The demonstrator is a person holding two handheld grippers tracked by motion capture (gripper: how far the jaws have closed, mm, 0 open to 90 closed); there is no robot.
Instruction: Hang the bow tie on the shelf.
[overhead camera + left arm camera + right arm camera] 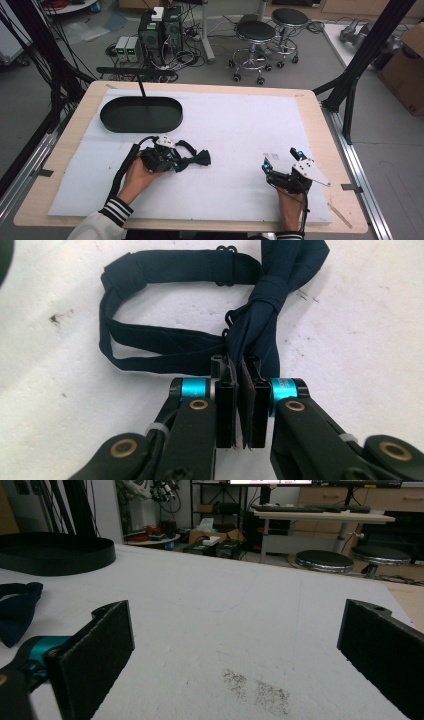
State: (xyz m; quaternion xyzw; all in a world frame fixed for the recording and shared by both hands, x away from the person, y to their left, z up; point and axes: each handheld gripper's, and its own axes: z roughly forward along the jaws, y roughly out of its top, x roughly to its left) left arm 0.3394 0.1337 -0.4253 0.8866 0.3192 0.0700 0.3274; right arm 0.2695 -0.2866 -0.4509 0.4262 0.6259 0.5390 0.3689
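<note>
A pale wooden counter (320, 125) carries a white mat (235, 125) that covers most of its top, leaving a bare wood margin at every edge; grey floor, two round stools (255, 32) and cabled equipment lie beyond. One black oval tray (141, 114) sits at the mat's far left corner. One dark navy bow tie (250, 325) with its looped strap lies at left-centre, near the tray. The left gripper (239, 390) has its jaws pressed together on a wing of the bow tie. The right gripper (282, 162) rests near the right edge, jaws wide apart, holding nothing. The mat between the two grippers is open.
</note>
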